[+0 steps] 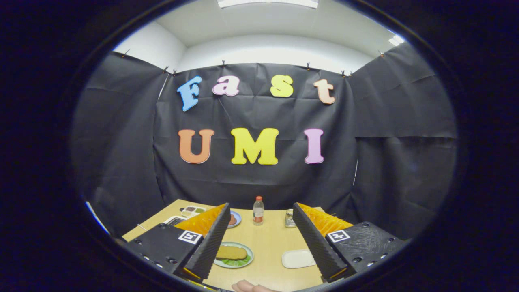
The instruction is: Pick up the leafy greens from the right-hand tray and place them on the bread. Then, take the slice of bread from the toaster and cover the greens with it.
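My gripper (259, 211) stands open, raised above a wooden table (267, 243) with nothing between its fingers. Down between the fingers, closer to the left one, lies a round plate (248, 259) with a brown slice of bread (231, 252) on top of leafy greens (234, 263) that stick out under it. A white tray (298, 258) lies to the right of the plate, beside the right finger, and nothing shows on it. A small metal toaster (289, 218) stands at the table's far side, just left of the right fingertip.
A clear bottle with a red cap (258, 211) stands at the far middle of the table. A small plate with something reddish (234, 220) sits by the left fingertip. A tray with compartments (193, 210) lies far left. A person's hand (251, 287) shows at the near edge.
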`<action>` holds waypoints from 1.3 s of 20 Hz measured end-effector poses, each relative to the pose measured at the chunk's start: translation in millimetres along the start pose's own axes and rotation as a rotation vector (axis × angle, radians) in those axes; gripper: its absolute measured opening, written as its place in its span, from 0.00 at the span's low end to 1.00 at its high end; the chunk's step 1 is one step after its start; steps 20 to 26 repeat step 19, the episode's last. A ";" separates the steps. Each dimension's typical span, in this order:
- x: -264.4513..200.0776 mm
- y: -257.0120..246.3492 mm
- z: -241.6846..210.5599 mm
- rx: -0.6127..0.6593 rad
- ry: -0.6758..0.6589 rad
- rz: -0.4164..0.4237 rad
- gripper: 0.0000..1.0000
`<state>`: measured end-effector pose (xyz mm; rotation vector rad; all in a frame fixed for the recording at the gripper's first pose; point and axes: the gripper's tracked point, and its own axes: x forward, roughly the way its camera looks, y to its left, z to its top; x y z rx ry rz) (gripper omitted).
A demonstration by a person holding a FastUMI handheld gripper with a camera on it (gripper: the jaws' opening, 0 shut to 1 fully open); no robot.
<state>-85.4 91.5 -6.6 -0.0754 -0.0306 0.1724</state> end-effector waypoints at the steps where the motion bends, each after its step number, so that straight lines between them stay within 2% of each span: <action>1: -2.8 -2.2 -2.7 -0.005 -0.008 0.011 0.96; 10: -2.9 -41.6 -19.6 0.001 0.018 0.039 0.95; 19: 8.8 -55.3 -38.0 0.052 0.065 -0.038 0.95; 26: 8.8 -55.3 -38.0 0.052 0.065 -0.038 0.95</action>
